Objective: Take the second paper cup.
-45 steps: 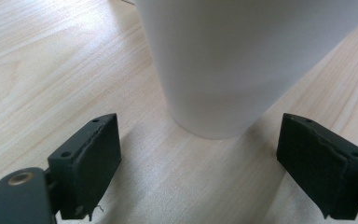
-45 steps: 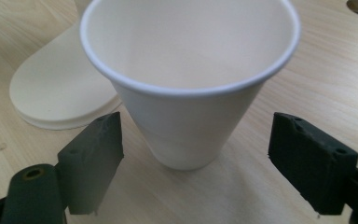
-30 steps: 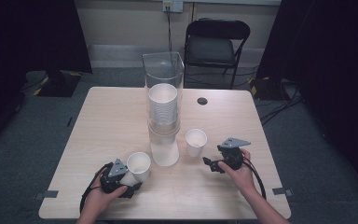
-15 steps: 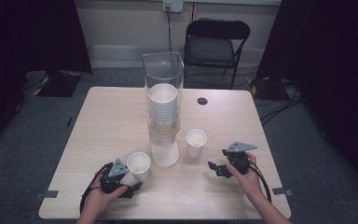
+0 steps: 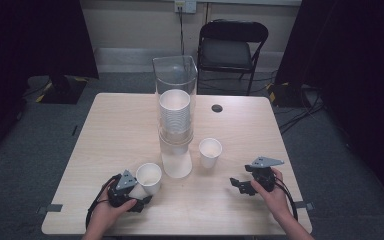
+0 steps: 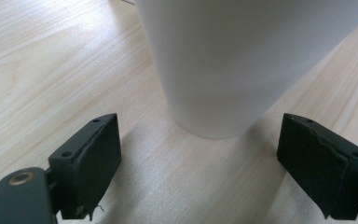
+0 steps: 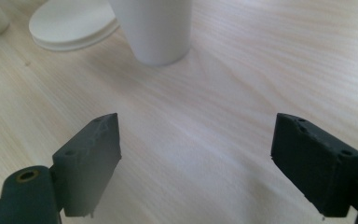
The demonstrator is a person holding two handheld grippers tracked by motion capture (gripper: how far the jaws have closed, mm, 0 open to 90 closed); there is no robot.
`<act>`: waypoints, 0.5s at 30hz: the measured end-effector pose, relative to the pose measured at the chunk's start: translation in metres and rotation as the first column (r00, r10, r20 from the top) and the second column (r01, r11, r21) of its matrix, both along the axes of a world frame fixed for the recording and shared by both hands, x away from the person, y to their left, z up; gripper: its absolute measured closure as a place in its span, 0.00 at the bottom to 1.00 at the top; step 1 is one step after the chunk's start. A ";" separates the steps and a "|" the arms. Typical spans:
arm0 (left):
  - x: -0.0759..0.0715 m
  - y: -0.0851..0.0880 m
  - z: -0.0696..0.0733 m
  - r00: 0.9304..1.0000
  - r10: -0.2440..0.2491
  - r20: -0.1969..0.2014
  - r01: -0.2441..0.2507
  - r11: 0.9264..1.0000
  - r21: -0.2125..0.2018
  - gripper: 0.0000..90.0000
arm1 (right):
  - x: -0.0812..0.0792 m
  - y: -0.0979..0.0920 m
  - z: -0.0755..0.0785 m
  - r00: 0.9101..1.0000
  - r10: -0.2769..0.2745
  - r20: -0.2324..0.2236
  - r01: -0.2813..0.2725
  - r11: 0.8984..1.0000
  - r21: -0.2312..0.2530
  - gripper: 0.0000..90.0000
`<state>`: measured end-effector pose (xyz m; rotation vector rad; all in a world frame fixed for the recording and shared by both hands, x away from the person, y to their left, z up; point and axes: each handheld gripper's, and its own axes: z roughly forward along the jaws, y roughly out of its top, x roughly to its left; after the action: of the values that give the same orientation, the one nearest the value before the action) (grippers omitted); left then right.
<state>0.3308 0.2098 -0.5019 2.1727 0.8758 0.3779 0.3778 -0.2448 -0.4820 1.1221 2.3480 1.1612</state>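
Observation:
A white paper cup point(image 5: 149, 178) stands near the table's front left. My left gripper point(image 5: 140, 197) is right behind it and open. In the left gripper view the cup point(image 6: 223, 60) sits just ahead of the gripper point(image 6: 200, 163), and neither pad touches it. A second white cup point(image 5: 210, 151) stands right of the clear cup dispenser point(image 5: 175, 120). My right gripper point(image 5: 239, 185) is at the front right, open and pointing left. Its jaws have just been closing a little, with only bare table between them. In the right gripper view the gripper point(image 7: 196, 163) faces that cup point(image 7: 154, 28) from a distance.
The dispenser holds a stack of white cups point(image 5: 174, 115) and rests on a white round base point(image 7: 70, 23). A black round grommet point(image 5: 217, 108) lies at the table's back right. A black folding chair point(image 5: 232, 50) stands behind the wooden table point(image 5: 105, 135).
My right gripper has drawn back from the second cup toward the table's near right edge. The left gripper and both cups have stayed where they were.

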 end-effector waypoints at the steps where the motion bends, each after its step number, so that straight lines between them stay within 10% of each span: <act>1: 0.000 0.000 0.000 1.000 0.000 0.000 0.000 1.000 0.000 0.15 | -0.001 -0.001 -0.001 1.000 -0.002 -0.004 0.002 1.000 -0.006 0.17; 15: 0.000 0.000 0.000 1.000 0.000 0.000 0.000 1.000 0.000 0.15 | -0.016 -0.024 -0.005 1.000 -0.006 -0.020 0.005 1.000 -0.007 0.16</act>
<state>0.3307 0.2098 -0.5018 2.1726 0.8762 0.3782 0.3623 -0.2684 -0.4867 1.1426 2.3607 1.1447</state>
